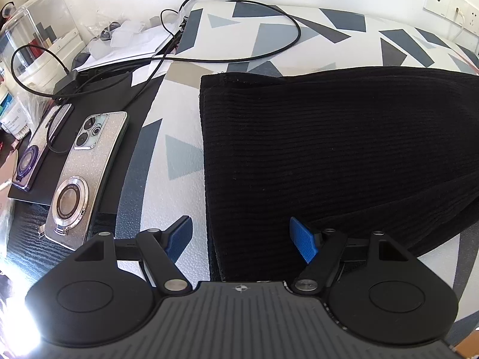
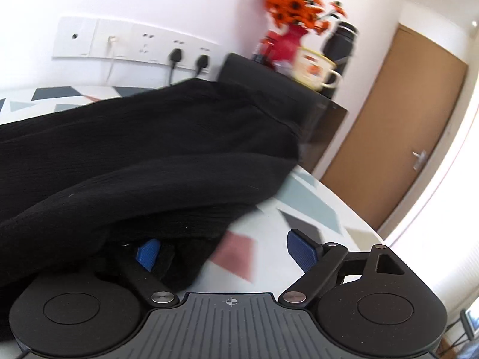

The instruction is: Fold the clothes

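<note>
Black ribbed knit garment [image 2: 143,155] drapes over the right gripper's [image 2: 223,252] left blue finger; motion blurs the orange flowers [image 2: 292,3].

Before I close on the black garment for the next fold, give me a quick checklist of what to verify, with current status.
1. Left gripper jaws open: ok.
2. Black garment edge between left jaws: ok.
3. Right gripper jaws open: ok.
4. Right jaws clear of loose cloth: not ok, garment drapes over one finger.
5. Phones and cable clear of garment: ok.
6. Garment lying flat: cannot tell, right view blurred.
</note>
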